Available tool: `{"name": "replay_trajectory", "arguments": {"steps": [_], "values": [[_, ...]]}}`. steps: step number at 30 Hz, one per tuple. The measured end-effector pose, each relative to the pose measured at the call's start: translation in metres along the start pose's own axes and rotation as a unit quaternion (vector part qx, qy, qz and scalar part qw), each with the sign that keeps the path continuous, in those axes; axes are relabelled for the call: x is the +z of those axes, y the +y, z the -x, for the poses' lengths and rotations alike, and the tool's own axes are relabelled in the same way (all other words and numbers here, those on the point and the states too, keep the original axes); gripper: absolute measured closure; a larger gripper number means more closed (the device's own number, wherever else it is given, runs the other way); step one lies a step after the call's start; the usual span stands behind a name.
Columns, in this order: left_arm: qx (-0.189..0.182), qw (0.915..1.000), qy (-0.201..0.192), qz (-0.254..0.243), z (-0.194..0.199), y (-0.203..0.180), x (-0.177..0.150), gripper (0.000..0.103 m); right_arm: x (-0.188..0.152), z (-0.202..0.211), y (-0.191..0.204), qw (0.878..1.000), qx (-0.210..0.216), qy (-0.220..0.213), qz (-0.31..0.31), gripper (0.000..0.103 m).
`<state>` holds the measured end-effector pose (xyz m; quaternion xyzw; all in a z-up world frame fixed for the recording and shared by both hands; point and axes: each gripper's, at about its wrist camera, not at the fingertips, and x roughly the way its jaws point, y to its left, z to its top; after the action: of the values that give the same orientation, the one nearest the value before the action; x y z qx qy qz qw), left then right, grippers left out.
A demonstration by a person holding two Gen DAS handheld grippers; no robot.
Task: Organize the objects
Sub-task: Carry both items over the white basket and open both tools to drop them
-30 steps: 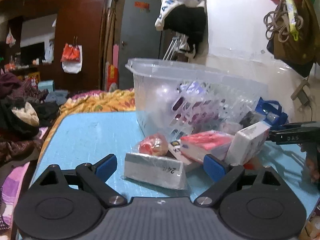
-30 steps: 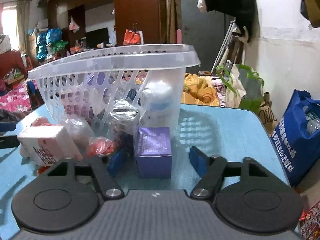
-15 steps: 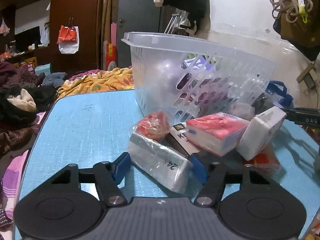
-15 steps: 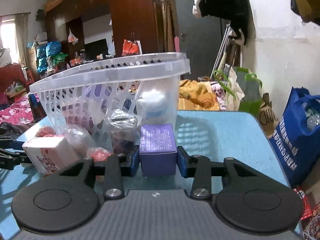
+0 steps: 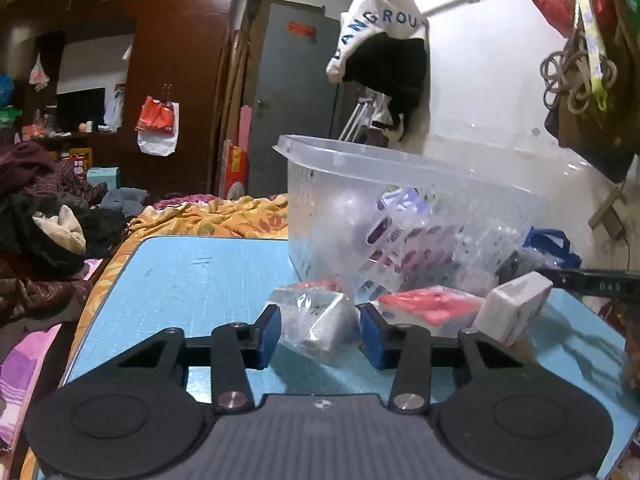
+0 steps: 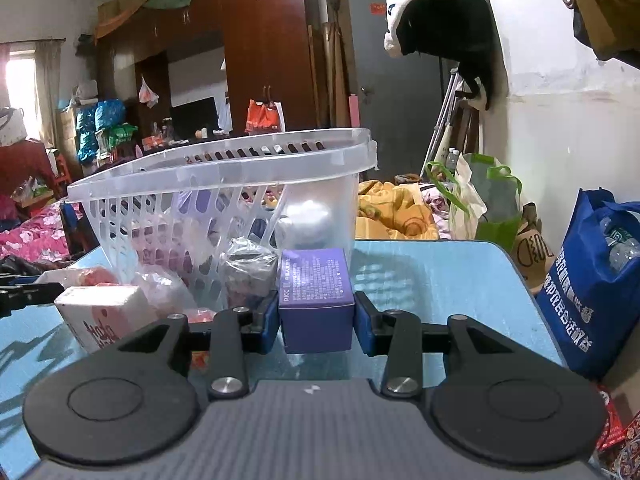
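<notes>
On the blue table (image 5: 192, 280), a clear plastic-wrapped packet (image 5: 318, 318) is pinched between the blue pads of the left gripper (image 5: 319, 334). Just right of it, a red and white tissue pack (image 5: 428, 306) and a white box (image 5: 516, 308) are seen beside the clear basket (image 5: 400, 168). Farther right, a purple box (image 6: 316, 300) is squeezed tight by the right gripper (image 6: 316, 324), close to the basket's side.
</notes>
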<state>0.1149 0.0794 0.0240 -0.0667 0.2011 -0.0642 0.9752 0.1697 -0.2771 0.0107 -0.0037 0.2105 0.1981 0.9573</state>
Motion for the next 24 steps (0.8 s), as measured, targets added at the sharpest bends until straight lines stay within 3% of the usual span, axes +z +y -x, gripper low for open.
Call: {"name": "replay_trajectory", "arguments": {"steps": [7, 17, 24], "values": [[0.006, 0.9998, 0.017, 0.005, -0.006, 0.002, 0.002, 0.058, 0.000, 0.000, 0.000, 1.000, 0.002, 0.000, 0.000, 0.061], [-0.006, 0.9982, -0.060, 0.000, 0.020, -0.003, -0.003, 0.059, -0.001, 0.010, -0.004, 0.999, -0.001, -0.033, -0.013, 0.061], [-0.024, 0.9940, -0.107, -0.005, 0.037, -0.007, -0.004, 0.059, -0.006, 0.036, -0.007, 0.995, -0.005, -0.098, -0.028, 0.061]]}}
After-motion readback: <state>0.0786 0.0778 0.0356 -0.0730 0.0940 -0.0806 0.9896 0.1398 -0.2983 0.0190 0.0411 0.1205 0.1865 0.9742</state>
